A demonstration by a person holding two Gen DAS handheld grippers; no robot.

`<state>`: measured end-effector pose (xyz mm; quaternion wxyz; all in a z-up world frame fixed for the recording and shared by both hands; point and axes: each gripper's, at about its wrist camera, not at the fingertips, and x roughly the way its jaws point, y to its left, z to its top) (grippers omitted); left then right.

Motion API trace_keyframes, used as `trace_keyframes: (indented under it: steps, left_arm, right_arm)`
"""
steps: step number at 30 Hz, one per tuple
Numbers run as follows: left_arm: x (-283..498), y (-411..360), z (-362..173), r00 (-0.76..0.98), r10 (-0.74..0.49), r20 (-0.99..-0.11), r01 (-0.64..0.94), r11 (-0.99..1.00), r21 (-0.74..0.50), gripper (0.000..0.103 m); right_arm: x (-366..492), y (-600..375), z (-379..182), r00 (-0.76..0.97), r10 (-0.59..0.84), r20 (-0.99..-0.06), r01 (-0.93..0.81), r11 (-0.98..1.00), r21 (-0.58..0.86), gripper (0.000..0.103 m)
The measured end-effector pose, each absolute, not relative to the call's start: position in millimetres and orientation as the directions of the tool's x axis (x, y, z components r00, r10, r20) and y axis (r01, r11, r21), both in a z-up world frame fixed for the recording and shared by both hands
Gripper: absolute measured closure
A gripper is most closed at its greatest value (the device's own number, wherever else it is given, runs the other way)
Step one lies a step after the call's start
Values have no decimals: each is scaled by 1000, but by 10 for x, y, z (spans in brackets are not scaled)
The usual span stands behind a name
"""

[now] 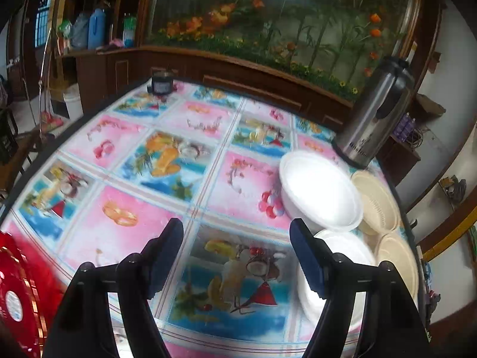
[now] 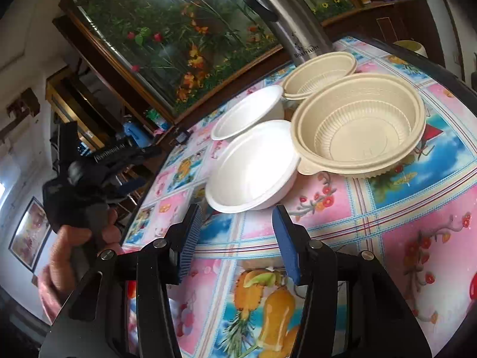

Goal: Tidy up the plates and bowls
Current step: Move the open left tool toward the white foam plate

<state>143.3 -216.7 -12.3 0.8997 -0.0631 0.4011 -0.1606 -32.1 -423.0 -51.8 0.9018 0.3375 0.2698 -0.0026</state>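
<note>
Fruit-print table (image 2: 402, 238), four round bowls upright, mouths up, left claw (image 1: 237, 234) released, right claw (image 2: 237, 219) released

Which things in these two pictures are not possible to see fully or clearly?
- Red item, left wrist view: cut off by the picture edge and blurred; what it is cannot be told.
- Nearer white bowl, left wrist view: partly hidden behind the left gripper.
- Steel flask, right wrist view: top cut off; base hidden behind the cream bowl.
- Tablecloth, left wrist view: motion-blurred.
</note>
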Motion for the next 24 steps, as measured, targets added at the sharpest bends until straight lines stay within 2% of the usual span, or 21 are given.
trace_keyframes:
  steps: [6,12,24]
  left_arm:
    - [1476,-2155,-373,567,-356,-743,272,932,-239,29]
    - [1427,-2093,-348,595,-364,-717,271,930,-248,28]
    - [1477,-2145,-481,550,-365,-751,271,929,-252,28]
  right_arm:
    - [-272,-4308,-589,837,155,-525,238,760,604,54]
    - [-313,-4431,-619,841,131,-524,282,721,633,54]
    - [-355,-4568,-695,840,125,-528,331,653,681,54]
